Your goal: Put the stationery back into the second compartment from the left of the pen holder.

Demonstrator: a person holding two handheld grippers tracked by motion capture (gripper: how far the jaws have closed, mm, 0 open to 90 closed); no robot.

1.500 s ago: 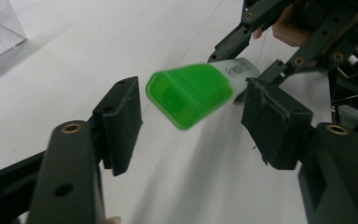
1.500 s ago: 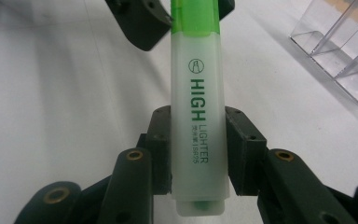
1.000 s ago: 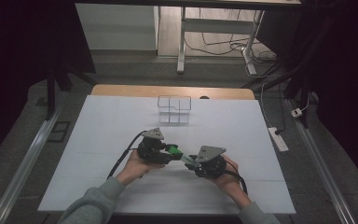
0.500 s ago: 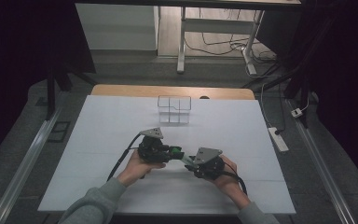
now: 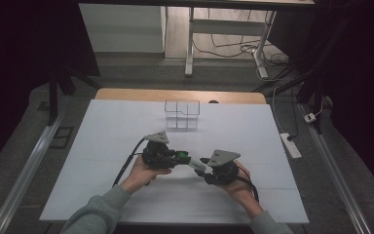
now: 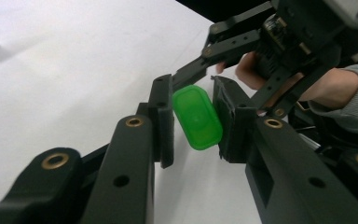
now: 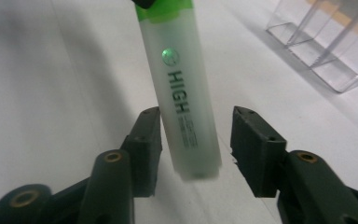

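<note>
1 green highlighter, held in mid-air over the worktop near its front edge, between 2 tongs. Left tongs clamped on its green cap end, just been closing. Right tongs apart, just been opening, barrel between the jaws w/ gaps. 1 clear organizer near back edge.

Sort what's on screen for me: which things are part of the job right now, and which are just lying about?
In the job:
- green highlighter, cap end clamped in the left gripper
- right gripper, jaws just opened, standing off the barrel on both sides

Lying about:
- clear compartment box, far side of the white table
- power strip on the floor, right of the table
</note>
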